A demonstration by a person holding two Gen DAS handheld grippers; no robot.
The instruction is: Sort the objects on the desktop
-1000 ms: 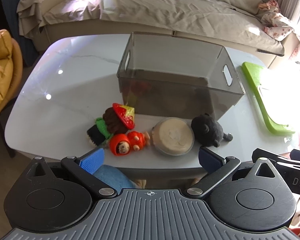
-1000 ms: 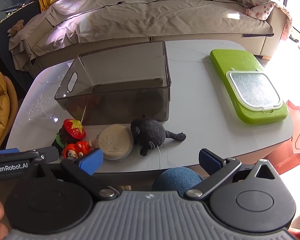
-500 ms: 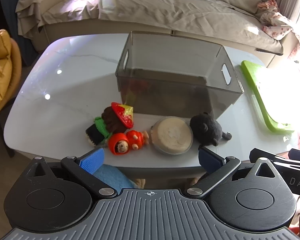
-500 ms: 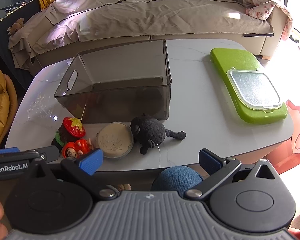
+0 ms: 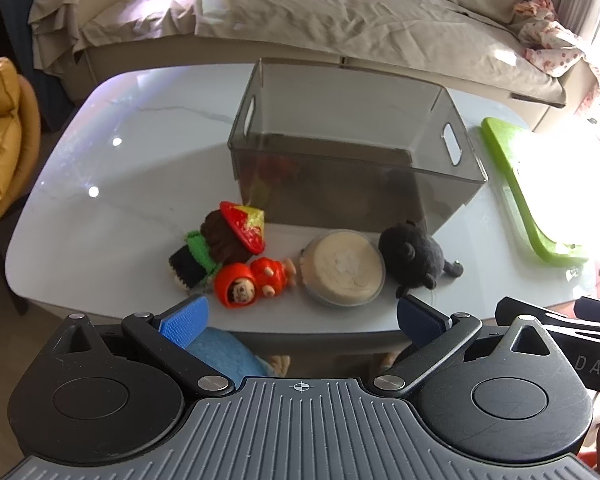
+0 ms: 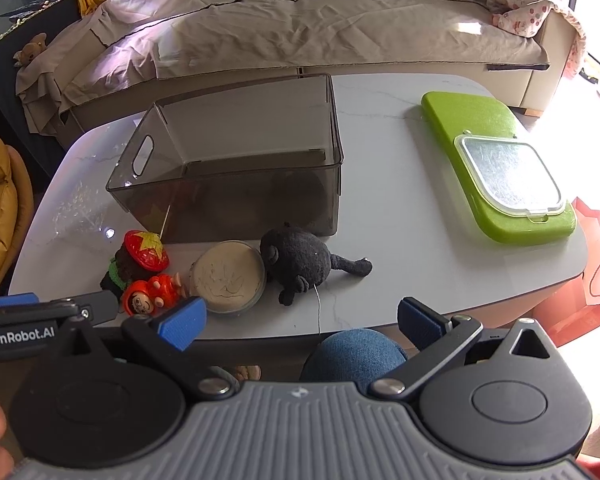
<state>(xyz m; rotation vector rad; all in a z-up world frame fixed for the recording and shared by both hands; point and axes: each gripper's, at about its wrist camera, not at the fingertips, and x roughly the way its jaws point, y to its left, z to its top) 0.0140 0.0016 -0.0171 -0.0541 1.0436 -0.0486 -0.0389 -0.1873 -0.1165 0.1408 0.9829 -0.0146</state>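
The black plush toy point(image 6: 300, 258) lies at the table's near edge, touching a round lidded tub point(image 6: 228, 276) and just before the smoky plastic bin point(image 6: 236, 184). It looks light and soft, so squeezing its round body should hold; the thin tail would slip. Left of the tub sit a red doll point(image 5: 256, 280) and a knitted figure point(image 5: 224, 244). The left gripper point(image 5: 300, 314) and right gripper point(image 6: 300, 318) hang wide and empty. A green lid point(image 6: 500, 168) lies well apart.
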